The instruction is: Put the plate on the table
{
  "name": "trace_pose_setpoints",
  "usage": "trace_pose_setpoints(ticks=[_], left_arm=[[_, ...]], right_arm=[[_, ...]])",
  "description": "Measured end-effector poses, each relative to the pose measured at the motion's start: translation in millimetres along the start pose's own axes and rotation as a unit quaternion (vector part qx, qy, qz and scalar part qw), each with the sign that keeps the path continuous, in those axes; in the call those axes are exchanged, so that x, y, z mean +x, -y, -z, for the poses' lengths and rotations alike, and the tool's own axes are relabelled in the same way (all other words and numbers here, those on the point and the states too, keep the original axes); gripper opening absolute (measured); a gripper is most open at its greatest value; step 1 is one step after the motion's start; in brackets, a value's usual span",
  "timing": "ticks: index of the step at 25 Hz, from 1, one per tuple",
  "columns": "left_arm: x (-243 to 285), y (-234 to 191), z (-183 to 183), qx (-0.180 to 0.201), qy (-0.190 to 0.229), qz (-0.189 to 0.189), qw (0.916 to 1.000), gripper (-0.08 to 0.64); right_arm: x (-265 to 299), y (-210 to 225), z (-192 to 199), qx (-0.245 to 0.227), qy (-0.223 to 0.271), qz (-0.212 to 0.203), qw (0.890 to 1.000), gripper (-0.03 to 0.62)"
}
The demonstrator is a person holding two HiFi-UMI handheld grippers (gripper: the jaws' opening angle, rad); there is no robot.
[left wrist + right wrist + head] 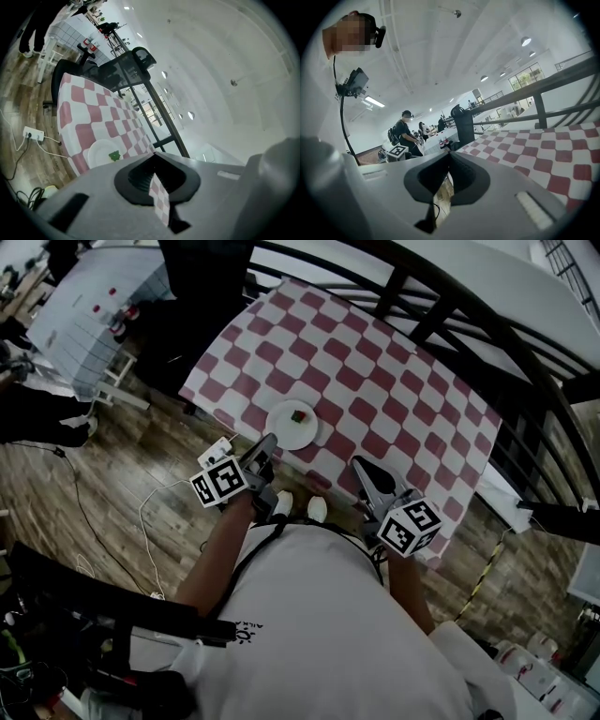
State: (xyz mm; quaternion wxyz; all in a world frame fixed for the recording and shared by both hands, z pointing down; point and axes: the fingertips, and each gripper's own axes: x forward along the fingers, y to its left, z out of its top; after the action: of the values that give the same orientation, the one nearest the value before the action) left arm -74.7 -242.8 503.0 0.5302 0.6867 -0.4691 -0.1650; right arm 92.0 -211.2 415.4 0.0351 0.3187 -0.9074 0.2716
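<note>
Ahead of left gripper (269, 442) and right gripper (360, 466), jaws closed on nothing, plate (292, 424) lies on table (403, 381); retreat without nudging it.

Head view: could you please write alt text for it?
A white plate with a small green-and-red item sits near the edge of a checkered table. A person holds the left gripper and right gripper near that edge, both shut.
</note>
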Motion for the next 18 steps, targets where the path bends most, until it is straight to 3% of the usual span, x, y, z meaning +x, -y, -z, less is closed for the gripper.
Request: trace_pose_setpoints(ticks=[7,18], left_arm=[[-20,29,-1,0.036,-0.003,0.016,0.9992,0.008],[-37,44,7,0.040,-0.005,0.033,0.9987,0.008]], right_arm=[[-7,-5,-5,-0.013,0.002,-0.005,1.000,0.008],[-11,-8,-2,-0.018,0.001,0.000,1.000,0.008]])
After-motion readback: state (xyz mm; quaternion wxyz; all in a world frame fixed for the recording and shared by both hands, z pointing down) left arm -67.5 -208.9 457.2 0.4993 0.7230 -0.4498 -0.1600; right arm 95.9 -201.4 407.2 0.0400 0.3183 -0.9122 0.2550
